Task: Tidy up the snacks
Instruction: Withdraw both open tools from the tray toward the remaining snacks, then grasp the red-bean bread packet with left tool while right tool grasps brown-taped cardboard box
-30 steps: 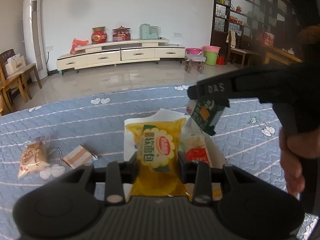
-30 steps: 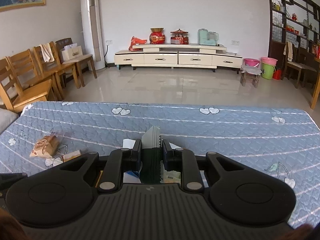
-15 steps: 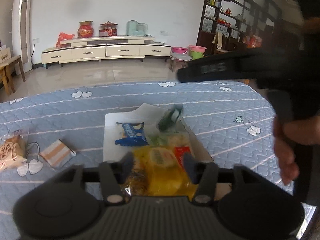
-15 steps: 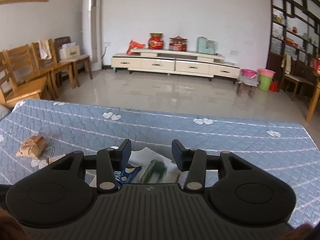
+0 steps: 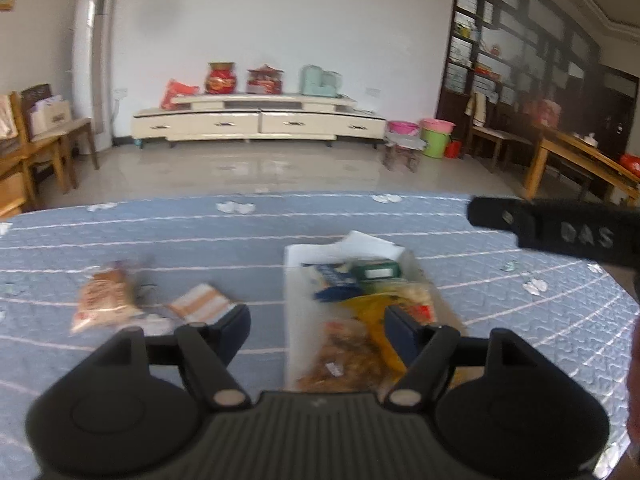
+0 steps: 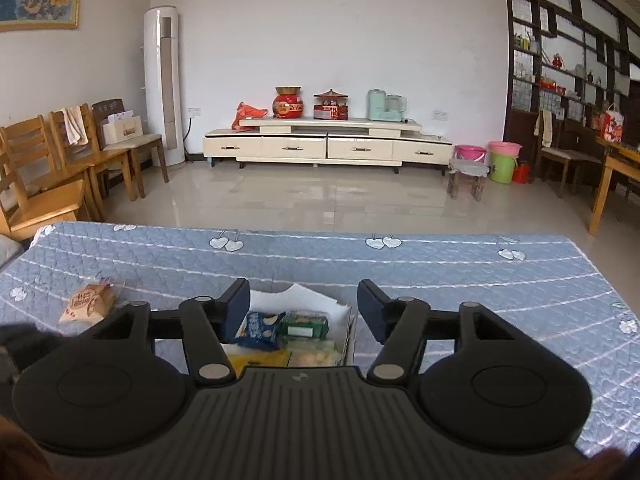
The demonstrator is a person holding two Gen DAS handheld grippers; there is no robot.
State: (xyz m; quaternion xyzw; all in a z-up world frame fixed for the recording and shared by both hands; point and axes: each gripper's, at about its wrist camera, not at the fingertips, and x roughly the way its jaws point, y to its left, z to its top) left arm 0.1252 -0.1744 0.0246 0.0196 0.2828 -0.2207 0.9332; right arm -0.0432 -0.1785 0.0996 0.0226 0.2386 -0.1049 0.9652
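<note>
A white box [image 5: 294,280] [image 6: 347,314] on the blue quilt holds several snack packs: a yellow pack [image 5: 370,312], a green pack [image 5: 378,270] [image 6: 304,323] and a blue pack [image 5: 332,280] [image 6: 260,326]. My left gripper [image 5: 316,322] hovers over the box's near left side, its jaws opening with nothing gripped. My right gripper [image 6: 303,306] hangs above the box, jaws opening and empty; its black body [image 5: 560,232] shows at the right of the left wrist view. A tan bread pack [image 5: 104,298] [image 6: 86,304] and a striped orange pack [image 5: 200,304] lie on the quilt left of the box.
The quilted surface [image 6: 460,272] ends at a far edge with tiled floor beyond. Wooden chairs [image 6: 60,176] stand far left, a low cabinet [image 6: 328,146] at the back wall, a wooden table [image 5: 580,160] at the right. A hand [image 5: 634,380] shows at the right edge.
Both grippers were shut, the left on the yellow pack, the right on the green pack. Both have opened and drawn back; the two packs now lie in the box.
</note>
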